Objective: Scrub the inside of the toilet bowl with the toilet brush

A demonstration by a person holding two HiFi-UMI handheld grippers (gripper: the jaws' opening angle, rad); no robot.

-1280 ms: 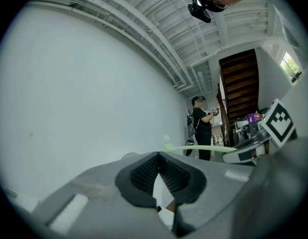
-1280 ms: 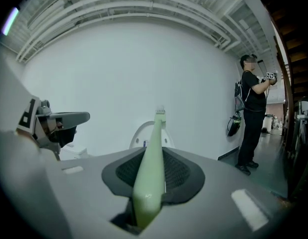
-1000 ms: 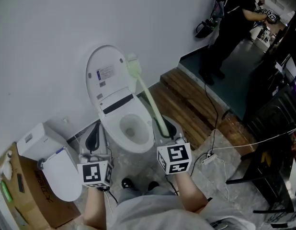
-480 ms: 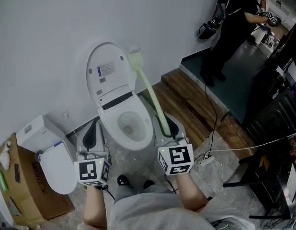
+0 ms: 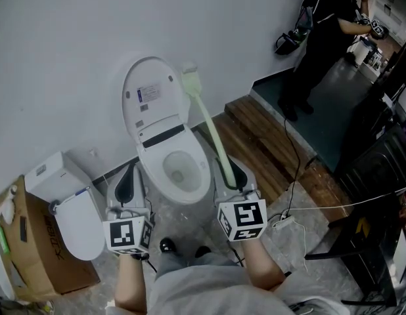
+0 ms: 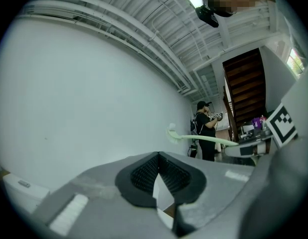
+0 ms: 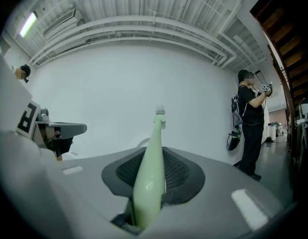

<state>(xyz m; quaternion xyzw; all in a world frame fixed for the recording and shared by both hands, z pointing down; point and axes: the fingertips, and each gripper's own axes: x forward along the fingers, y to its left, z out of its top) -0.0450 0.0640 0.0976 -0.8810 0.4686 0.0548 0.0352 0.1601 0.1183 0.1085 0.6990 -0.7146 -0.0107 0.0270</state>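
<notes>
The scrubbing has not started, I think. The toilet bowl sits open in the middle of the frame. The toilet brush points up in the air just right of it, not inside. The right gripper squeezes its handle. The left gripper is closed on nothing. The brush has yet to go down into the bowl. The wall is white, the floor grey.

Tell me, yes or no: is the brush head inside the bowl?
No, the brush head is up beside the raised lid, above the bowl.
</notes>
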